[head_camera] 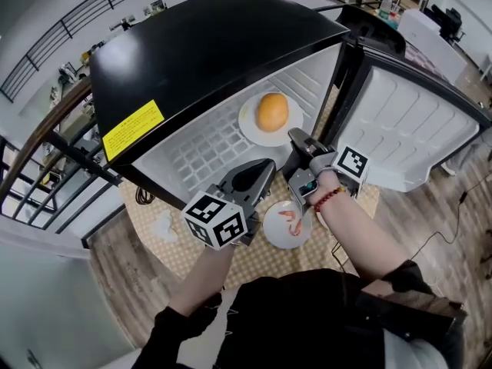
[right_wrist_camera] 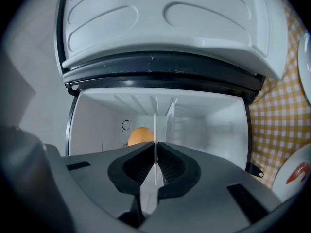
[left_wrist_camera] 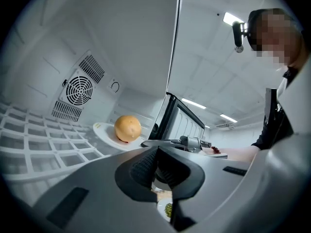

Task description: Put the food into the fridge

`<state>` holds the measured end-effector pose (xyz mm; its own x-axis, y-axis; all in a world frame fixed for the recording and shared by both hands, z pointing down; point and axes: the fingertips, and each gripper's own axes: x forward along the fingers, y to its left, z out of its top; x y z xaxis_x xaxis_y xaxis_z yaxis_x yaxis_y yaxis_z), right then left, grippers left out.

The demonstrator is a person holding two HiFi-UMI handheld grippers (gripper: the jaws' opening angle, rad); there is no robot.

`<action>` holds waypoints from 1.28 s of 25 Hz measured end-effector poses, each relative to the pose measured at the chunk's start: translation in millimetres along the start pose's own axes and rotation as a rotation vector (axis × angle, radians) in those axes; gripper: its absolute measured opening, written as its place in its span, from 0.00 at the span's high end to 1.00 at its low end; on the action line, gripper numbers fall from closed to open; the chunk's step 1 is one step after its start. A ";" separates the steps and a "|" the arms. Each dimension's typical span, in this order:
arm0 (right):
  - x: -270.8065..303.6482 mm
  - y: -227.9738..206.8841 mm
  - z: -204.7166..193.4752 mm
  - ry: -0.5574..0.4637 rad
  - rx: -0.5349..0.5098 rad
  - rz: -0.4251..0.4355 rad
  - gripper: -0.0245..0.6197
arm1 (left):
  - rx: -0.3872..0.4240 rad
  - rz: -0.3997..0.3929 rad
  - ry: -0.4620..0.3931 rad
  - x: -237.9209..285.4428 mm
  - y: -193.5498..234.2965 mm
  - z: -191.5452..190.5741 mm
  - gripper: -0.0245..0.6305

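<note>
An orange (head_camera: 272, 111) sits on a white plate (head_camera: 247, 125) on the wire shelf (head_camera: 200, 152) inside the open fridge. My right gripper (head_camera: 294, 135) is shut on the plate's near rim; in the right gripper view the rim (right_wrist_camera: 155, 130) shows edge-on between the pads, with the orange (right_wrist_camera: 141, 136) behind it. My left gripper (head_camera: 265, 165) hovers at the fridge mouth, left of the right one, jaws together and holding nothing. From the left gripper view (left_wrist_camera: 156, 152) the orange (left_wrist_camera: 128, 128) and its plate (left_wrist_camera: 104, 132) lie ahead.
The fridge door (head_camera: 407, 121) stands wide open to the right. A second white plate (head_camera: 287, 225) with a shrimp lies on the checkered cloth (head_camera: 177, 252) in front of the fridge. A crumpled white tissue (head_camera: 164, 225) lies at the left.
</note>
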<state>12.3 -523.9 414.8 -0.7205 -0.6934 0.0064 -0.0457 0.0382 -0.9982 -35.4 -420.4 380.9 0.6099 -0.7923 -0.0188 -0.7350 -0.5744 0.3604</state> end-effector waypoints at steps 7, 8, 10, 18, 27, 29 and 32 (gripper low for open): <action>11.9 -14.8 1.1 -0.002 0.018 -0.058 0.92 | -0.023 0.001 -0.015 -1.9 6.1 -2.9 0.94; 13.4 -15.1 1.2 0.000 0.015 -0.065 0.92 | -0.025 0.002 -0.015 -2.4 6.2 -3.2 0.94; 16.9 -14.3 1.2 0.002 0.007 -0.074 0.92 | -0.026 0.003 -0.016 -3.8 6.2 -2.2 0.94; 31.8 -13.4 4.2 -0.002 -0.044 -0.124 0.92 | -0.015 0.007 -0.003 -8.7 8.2 -0.7 0.94; 42.9 -10.7 9.6 0.044 -0.187 -0.197 0.92 | -0.019 -0.006 0.001 -6.9 8.1 -2.8 0.94; 44.7 -8.3 10.3 0.059 -0.241 -0.209 0.92 | -0.022 -0.008 0.001 -6.7 7.5 -3.9 0.94; 45.6 -5.5 11.7 0.073 -0.332 -0.234 0.92 | -0.019 -0.007 0.000 -8.0 6.1 -4.9 0.94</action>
<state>-12.3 -564.2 420.0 -0.7106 -0.6587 0.2474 -0.4264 0.1236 -0.8960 -43.3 -416.5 387.8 0.6154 -0.7879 -0.0213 -0.7246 -0.5762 0.3780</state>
